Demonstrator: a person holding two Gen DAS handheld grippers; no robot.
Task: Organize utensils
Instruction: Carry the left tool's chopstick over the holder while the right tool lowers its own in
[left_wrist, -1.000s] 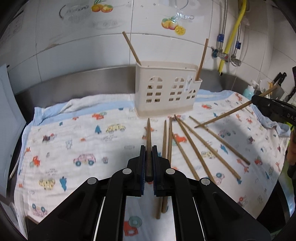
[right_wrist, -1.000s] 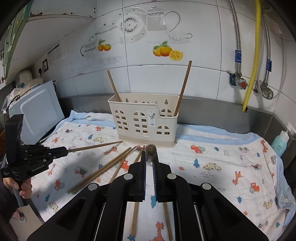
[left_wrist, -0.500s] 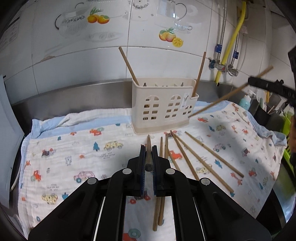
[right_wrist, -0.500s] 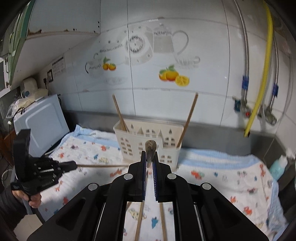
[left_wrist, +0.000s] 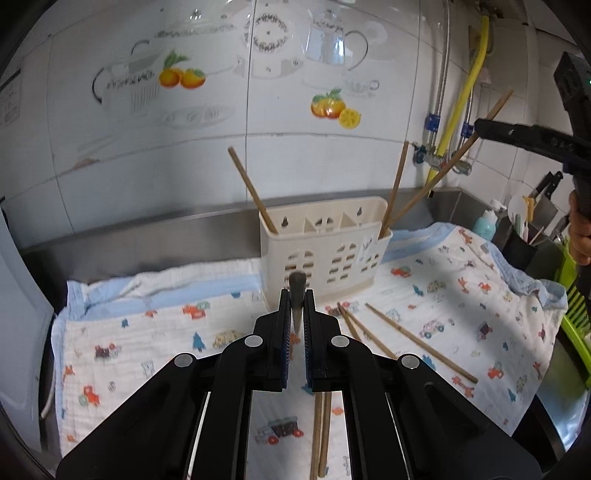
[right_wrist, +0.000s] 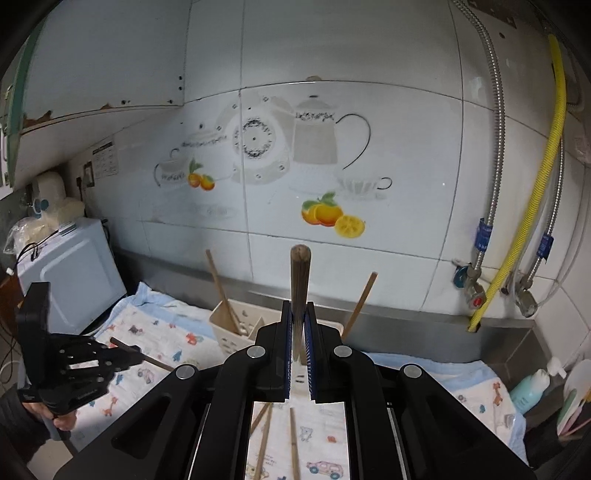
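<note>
Left wrist view: the left tool (left_wrist: 296, 314) pinches a brown wooden chopstick (left_wrist: 297, 291) end-on, just in front of the cream plastic utensil holder (left_wrist: 325, 254), which stands on the patterned cloth (left_wrist: 147, 343) covering the surface. Two chopsticks lean in the holder's end compartments, and loose chopsticks (left_wrist: 417, 341) lie on the cloth to the right. The right tool (left_wrist: 491, 127) pinches a second chopstick (left_wrist: 448, 166) slanting down toward the holder's right end.

Right wrist view: the right tool (right_wrist: 298, 321) is clamped on that chopstick (right_wrist: 300, 280), above the holder (right_wrist: 236, 328). The left tool (right_wrist: 127, 350) holds its chopstick at the left.
</note>
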